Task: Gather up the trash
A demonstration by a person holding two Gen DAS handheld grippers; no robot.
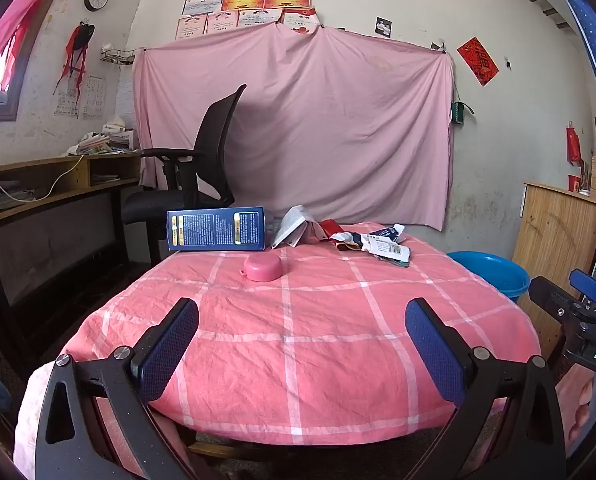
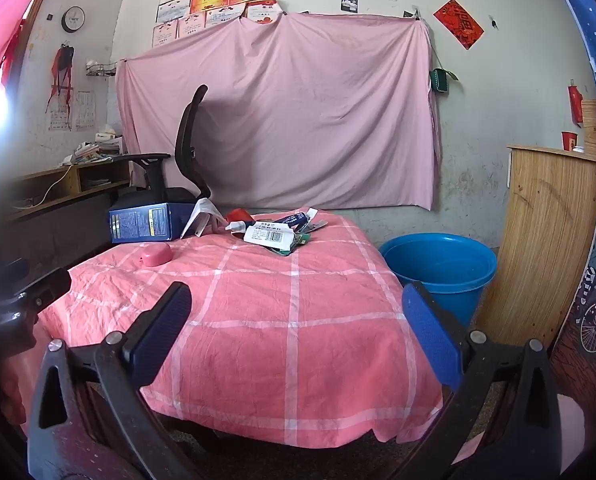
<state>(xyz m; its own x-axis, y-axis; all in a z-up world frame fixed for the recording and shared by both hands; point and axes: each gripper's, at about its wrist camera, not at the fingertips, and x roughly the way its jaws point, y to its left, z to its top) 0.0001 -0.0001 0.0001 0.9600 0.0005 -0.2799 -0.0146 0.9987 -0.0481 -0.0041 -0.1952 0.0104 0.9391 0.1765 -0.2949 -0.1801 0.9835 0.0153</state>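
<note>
A table with a pink checked cloth (image 1: pixel 298 340) carries trash at its far edge: a blue carton (image 1: pixel 216 229) lying on its side, a folded white paper (image 1: pixel 294 226), a pile of crumpled wrappers (image 1: pixel 371 242) and a pink round lid (image 1: pixel 262 267). The same items show in the right wrist view: carton (image 2: pixel 146 222), paper (image 2: pixel 202 218), wrappers (image 2: pixel 276 234), lid (image 2: pixel 156 255). A blue bucket (image 2: pixel 437 266) stands on the floor right of the table, also in the left wrist view (image 1: pixel 487 274). My left gripper (image 1: pixel 301 344) and right gripper (image 2: pixel 296 334) are open and empty over the table's near edge.
A black office chair (image 1: pixel 202 168) stands behind the table's left side beside a wooden desk (image 1: pixel 58 180). A pink sheet (image 1: pixel 298 120) hangs on the back wall. A wooden board (image 2: pixel 545 240) leans at the right, behind the bucket.
</note>
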